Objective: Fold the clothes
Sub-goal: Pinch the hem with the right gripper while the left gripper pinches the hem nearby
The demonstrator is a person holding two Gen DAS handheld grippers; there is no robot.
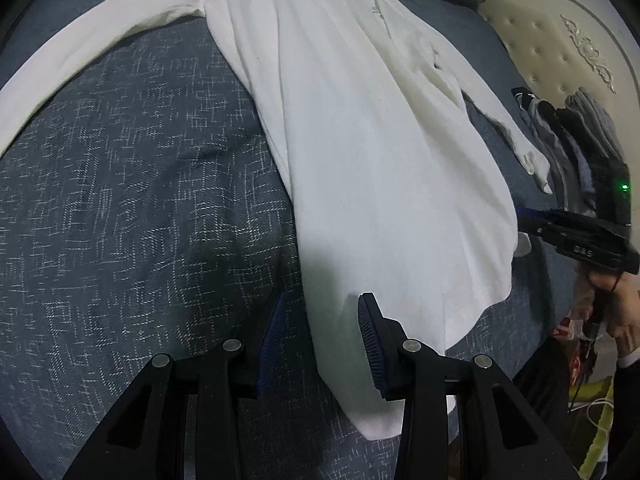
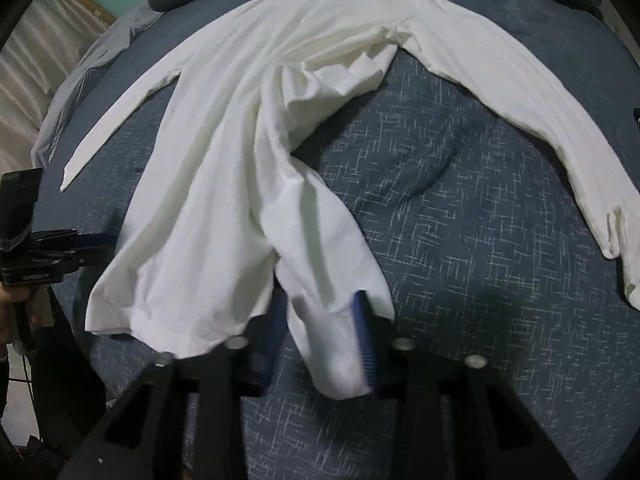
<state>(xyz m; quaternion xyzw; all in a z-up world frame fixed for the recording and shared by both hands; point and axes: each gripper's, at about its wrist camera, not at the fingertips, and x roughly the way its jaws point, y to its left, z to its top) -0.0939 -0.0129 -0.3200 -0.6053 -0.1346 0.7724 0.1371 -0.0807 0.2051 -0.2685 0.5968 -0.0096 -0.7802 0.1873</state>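
Your white long-sleeved cotton shirt [image 2: 248, 152] lies spread on the bed's dark blue cross-hatched cover [image 2: 460, 240], collar toward the top of the frame, sleeves out to both sides. Your left hand-held gripper [image 1: 322, 332] sits at the lower centre, jaws partly open, the hem's corner between them but the left pad clear of it. Your right hand-held gripper [image 2: 324, 336] has the other hem corner between its blue pads; whether they pinch it, you cannot tell
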